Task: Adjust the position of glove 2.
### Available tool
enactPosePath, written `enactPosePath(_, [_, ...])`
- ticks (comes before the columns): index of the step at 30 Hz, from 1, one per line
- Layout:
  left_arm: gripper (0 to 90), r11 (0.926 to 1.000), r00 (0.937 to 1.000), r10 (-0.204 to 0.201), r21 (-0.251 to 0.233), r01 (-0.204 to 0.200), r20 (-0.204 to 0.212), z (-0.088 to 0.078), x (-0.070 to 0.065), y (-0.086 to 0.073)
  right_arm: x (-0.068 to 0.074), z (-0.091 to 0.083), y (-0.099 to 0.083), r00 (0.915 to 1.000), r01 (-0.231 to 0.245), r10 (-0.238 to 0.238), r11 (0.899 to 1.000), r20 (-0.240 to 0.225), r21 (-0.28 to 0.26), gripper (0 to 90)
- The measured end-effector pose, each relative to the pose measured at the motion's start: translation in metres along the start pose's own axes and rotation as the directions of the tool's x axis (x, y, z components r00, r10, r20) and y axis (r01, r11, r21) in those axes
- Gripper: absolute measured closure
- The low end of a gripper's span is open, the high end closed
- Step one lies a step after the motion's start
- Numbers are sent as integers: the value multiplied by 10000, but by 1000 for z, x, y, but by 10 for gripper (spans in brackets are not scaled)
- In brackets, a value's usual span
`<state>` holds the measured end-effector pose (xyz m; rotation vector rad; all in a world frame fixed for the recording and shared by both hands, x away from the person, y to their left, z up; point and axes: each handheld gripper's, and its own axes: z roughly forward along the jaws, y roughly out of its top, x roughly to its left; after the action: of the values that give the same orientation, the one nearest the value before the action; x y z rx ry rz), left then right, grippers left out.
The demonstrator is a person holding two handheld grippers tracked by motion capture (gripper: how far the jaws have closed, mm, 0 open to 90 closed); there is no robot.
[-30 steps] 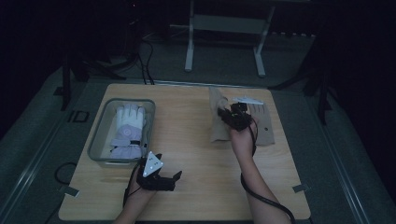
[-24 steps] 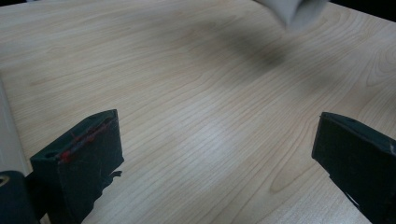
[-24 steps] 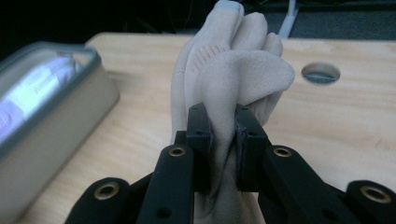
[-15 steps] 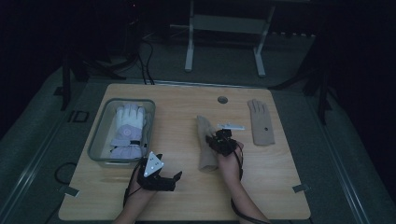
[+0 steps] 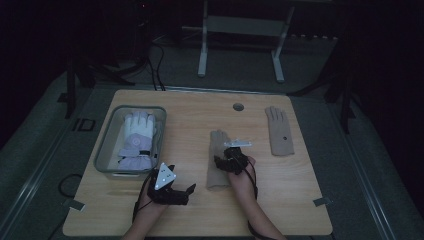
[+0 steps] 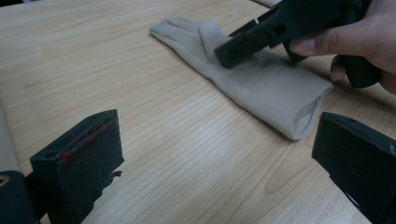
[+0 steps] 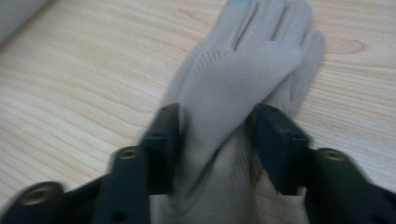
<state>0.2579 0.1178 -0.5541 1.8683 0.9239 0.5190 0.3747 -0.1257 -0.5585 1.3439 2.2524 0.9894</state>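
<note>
Nearest the table's (image 5: 280,210) front edge: left gripper (image 5: 189,189), jaws spread wide over bare wood, nothing between them, pointing toward the middle of the table. Open wood ahead of it up to the cuff of the beige glove (image 5: 218,160).

Just right of that: right gripper (image 5: 223,160), low over the beige glove near table centre. Jaws have just been opening; now parted, one on either side of a raised fold of the glove's palm in the right gripper view (image 7: 233,88), fabric between them, pads apparently slack on it. Glove flat on the wood, fingers away from the person, cuff open toward the front edge (image 6: 261,79). Right gripper's body and hand (image 6: 359,42) over the glove's midsection, covering part of it.

Farther right, well apart: second beige glove (image 5: 279,131), flat, fingers away, near the right edge. Bare wood between the two gloves.

Left side: clear bin (image 5: 102,159) close to the left edge, holding a pale glove (image 5: 136,140) with lilac cuff, fingers toward the far side.

Far edge: round hole (image 5: 238,107) in the tabletop. Beyond the table: metal stand (image 5: 240,45) on dark floor.
</note>
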Motion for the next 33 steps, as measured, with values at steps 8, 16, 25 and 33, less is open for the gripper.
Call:
enactPosePath(8, [21,10000,10000,16,-5,-16,19,0,-1,0,9,2,-1,9923,1237,-1238,9921,72,201,325])
enactPosePath(16, [21,10000,10000,-63,3,63,46,0,1,0,-18,-27,15,9943,752,-776,9966,-732,-347,406])
enactPosePath(25, [21,9997,9997,-237,-22,237,70,1,2,-1,-68,-53,21,9994,300,-308,9980,-125,-564,464])
enactPosePath(33, [21,9997,9996,-263,-10,263,124,1,3,-2,-108,-70,22,9975,160,-99,9961,694,-873,465])
